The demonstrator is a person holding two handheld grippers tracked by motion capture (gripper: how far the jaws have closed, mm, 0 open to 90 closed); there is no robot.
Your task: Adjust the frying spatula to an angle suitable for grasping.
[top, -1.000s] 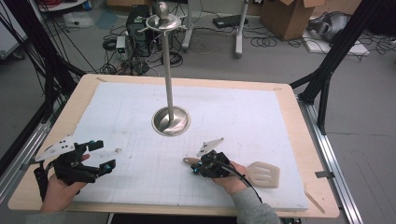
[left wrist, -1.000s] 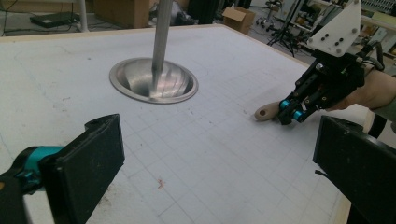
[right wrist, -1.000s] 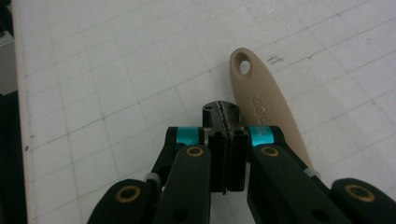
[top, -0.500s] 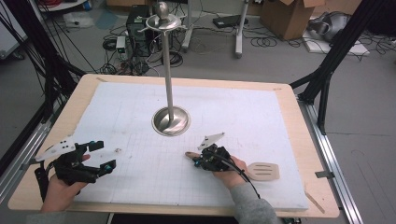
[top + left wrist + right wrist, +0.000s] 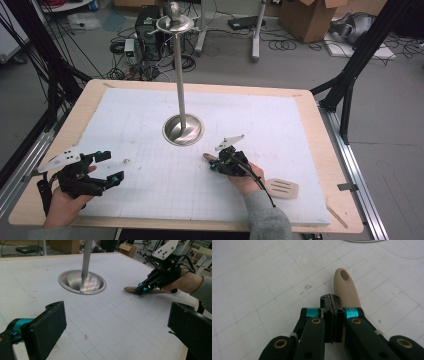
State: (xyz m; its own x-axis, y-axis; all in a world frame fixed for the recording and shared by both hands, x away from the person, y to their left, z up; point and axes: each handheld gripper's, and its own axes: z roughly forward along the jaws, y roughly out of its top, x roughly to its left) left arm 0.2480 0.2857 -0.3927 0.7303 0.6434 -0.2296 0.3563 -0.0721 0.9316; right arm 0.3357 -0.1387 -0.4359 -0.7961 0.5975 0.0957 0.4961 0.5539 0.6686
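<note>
Two grippers resting low over the white mat point(image 5: 150, 125), spatula point(image 5: 280, 187) lying under the right one.
Lying flat at about five o'clock from the metal stand point(image 5: 183, 129), handle tip poking out past the right gripper point(image 5: 212, 162), slotted blade trailing behind the wrist near the mat's right edge. Right gripper's jaws pressed together just above the handle, pinching nothing visible, right hand point(image 5: 242, 175) lying low and pointing toward ten o'clock. Left gripper point(image 5: 111, 167) spread wide, holding nothing, left hand point(image 5: 65, 200) resting at the mat's seven o'clock corner.
</note>
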